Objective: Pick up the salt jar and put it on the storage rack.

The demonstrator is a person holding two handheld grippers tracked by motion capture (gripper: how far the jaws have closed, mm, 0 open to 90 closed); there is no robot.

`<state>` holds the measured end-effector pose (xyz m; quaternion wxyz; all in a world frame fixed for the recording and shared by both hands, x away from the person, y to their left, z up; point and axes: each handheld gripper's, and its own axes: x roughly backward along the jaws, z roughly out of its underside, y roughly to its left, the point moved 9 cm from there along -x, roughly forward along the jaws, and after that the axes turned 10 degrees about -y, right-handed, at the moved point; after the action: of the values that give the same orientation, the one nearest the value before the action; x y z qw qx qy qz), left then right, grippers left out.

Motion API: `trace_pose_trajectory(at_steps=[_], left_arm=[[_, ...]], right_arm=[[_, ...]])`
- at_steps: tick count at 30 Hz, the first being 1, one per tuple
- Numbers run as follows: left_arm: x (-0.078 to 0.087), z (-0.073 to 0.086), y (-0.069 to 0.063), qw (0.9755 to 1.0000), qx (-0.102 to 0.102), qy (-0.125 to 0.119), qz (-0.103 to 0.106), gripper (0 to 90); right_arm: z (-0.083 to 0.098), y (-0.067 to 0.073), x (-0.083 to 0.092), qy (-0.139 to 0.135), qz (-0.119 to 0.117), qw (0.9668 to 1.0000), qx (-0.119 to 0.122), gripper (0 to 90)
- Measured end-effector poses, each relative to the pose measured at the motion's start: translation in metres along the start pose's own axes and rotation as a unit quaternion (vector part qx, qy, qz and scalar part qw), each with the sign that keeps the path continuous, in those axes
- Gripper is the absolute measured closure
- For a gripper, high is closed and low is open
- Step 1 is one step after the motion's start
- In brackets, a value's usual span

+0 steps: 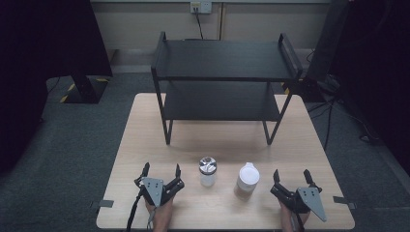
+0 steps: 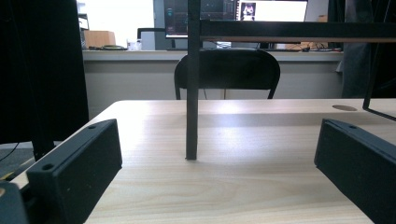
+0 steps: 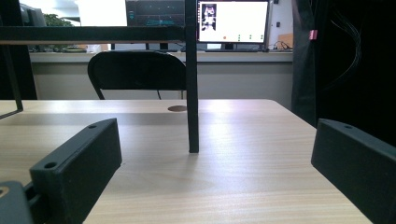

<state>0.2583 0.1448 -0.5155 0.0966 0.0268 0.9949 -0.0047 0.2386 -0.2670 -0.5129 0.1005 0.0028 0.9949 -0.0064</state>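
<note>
The left tool (image 1: 161, 170) rests at the near left of the wooden surface (image 1: 145, 145), jaws spread wide with nothing between them. The right tool (image 1: 291, 175) rests at the near right in the same condition: jaws apart, nothing held. Each tool carries a grey three-cornered plate on top, and a hand holds each from the near edge.

Between the two tools stand two containers, both upright and apart from each other. The clear jar (image 1: 208, 172) with a metallic lid stands nearer the left tool. The white-lidded jar (image 1: 247, 181) (brownish contents visible through its lower part) stands nearer the right tool. Neither container touches a tool.

Beyond the containers, a black two-tier rack (image 1: 225, 77) occupies the far half of the surface, with both shelves bare. In the left gripper view, one rack leg (image 2: 192, 93) stands on the surface ahead, between the jaws. In the right gripper view, another rack leg (image 3: 192, 93) stands likewise.

Behind the surface, both gripper views show a black chair (image 2: 227, 74) and lit monitors (image 3: 232, 21) on a bench. Grey carpet (image 1: 72, 145) surrounds the surface.
</note>
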Motion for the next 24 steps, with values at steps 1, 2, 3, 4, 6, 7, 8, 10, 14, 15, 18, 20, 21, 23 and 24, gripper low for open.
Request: trace_pose_trajectory(at_steps=[1, 2, 3, 4, 6, 7, 8, 10, 14, 15, 18, 20, 21, 23, 24], left_arm=[[-0.0001, -0.0001, -0.0001, 1.0, -0.001, 0.001, 0.0, 0.2], [-0.0002, -0.0001, -0.0002, 1.0, -0.001, 0.001, 0.0, 0.2], [-0.0002, -0.0001, -0.0001, 1.0, 0.0, 0.001, 0.0, 0.2], [-0.0003, -0.0001, 0.0, 1.0, 0.0, 0.001, 0.0, 0.2], [-0.0001, -0.0001, -0.0002, 1.0, -0.001, 0.001, 0.0, 0.2], [0.0, 0.0, -0.0001, 1.0, 0.0, 0.0, 0.0, 0.2], [0.0, 0.0, 0.0, 1.0, 0.0, 0.0, 0.0, 0.2], [0.0001, 0.0, 0.0001, 1.0, 0.0, 0.0, 0.0, 0.0], [0.0001, 0.0, 0.0001, 1.0, 0.0, 0.0, 0.0, 0.0], [0.0001, 0.0, 0.0001, 1.0, 0.0, 0.0, 0.0, 0.0], [0.0001, 0.0, 0.0001, 1.0, 0.0, 0.0, 0.0, 0.0], [0.0001, 0.0, 0.0001, 1.0, 0.0, 0.0, 0.0, 0.0], [0.0001, 0.0, 0.0001, 1.0, 0.0, 0.0, 0.0, 0.0], [0.0001, 0.0, 0.0001, 1.0, 0.0, 0.0, 0.0, 0.0], [0.0001, 0.0, 0.0002, 1.0, 0.0, 0.0, 0.0, 0.0]], right_arm=[[0.0, 0.0002, 0.0, 0.0, 0.0, 1.0, 0.0, 0.0], [0.0, 0.0002, 0.0, 0.0, 0.001, 1.0, 0.0, 0.0], [0.0, 0.0001, 0.0, 0.0, 0.001, 1.0, 0.0, 0.0], [0.0001, 0.0002, 0.0, 0.0, 0.0, 1.0, 0.001, 0.0], [0.0001, 0.0001, 0.0, 0.0, 0.0, 1.0, 0.0, 0.0], [0.0001, 0.0001, 0.0, 0.0, 0.0, 1.0, 0.0, 0.0], [0.0001, 0.0002, 0.0, 0.0, 0.001, 1.0, 0.0, 0.0], [0.0001, 0.0002, 0.0, 0.0, 0.0, 1.0, 0.001, 0.0], [0.0, -0.0005, -0.0001, 0.0, -0.003, 1.0, 0.0, 0.0], [0.0, -0.0003, -0.0001, 0.0, -0.003, 1.0, 0.0, 0.0], [0.0, -0.0003, -0.0001, 0.0, -0.003, 1.0, 0.0, 0.0], [0.0, 0.0, -0.0001, 0.0, -0.001, 1.0, 0.0, 0.0], [0.0, 0.0001, -0.0001, 0.0, 0.0, 1.0, 0.0, 0.0], [0.0, 0.0, -0.0002, 0.0, 0.0, 1.0, 0.0, 0.0], [0.0, 0.0001, -0.0001, 0.0, 0.0, 1.0, 0.0, 0.0]])
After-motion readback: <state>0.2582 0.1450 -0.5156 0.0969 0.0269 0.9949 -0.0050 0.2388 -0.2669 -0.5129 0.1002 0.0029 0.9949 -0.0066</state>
